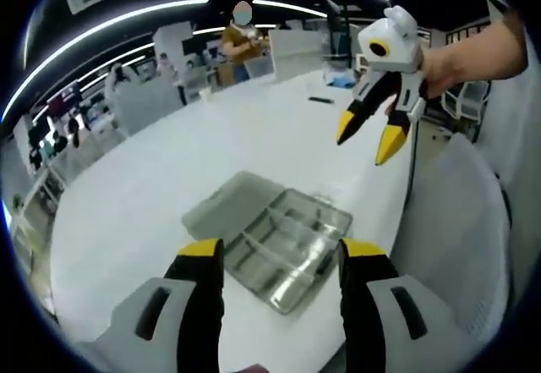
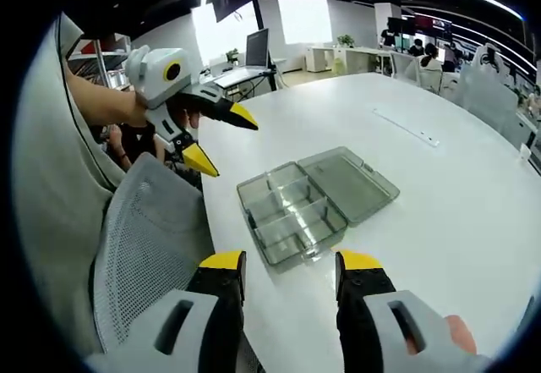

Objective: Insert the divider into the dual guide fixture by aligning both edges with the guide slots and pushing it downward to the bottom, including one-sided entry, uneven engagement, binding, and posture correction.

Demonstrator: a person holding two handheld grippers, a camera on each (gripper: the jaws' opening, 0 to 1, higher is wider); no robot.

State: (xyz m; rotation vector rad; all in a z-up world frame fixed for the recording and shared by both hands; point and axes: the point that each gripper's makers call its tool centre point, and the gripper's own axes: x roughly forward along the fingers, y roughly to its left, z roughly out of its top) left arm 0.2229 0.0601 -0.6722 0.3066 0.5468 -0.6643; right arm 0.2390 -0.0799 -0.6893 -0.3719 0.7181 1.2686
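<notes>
Both grippers are raised over the table with nothing between their jaws. Looking along my left gripper, the yellow tips stand spread apart, and the clear plastic compartment box lies straight ahead and below, framed in the gap between them. My right gripper is spread the same way and empty, and in its view the box also sits just beyond the tips, slightly right of centre.

The box rests flat on the white table, close to its near edge, with the hinged lid folded out flat on the far side. Inside the tray part, thin partitions run along and across it; I cannot tell whether any divider is loose or only partly seated in its slots. The tray's long axis lies roughly crosswise to the line between my two hands, so the slots face each gripper at a slant.

Neither hand looks clearly nearer: each hangs well above the box, one to either side. A mesh chair back stands just beside the table edge, below my grippers.
</notes>
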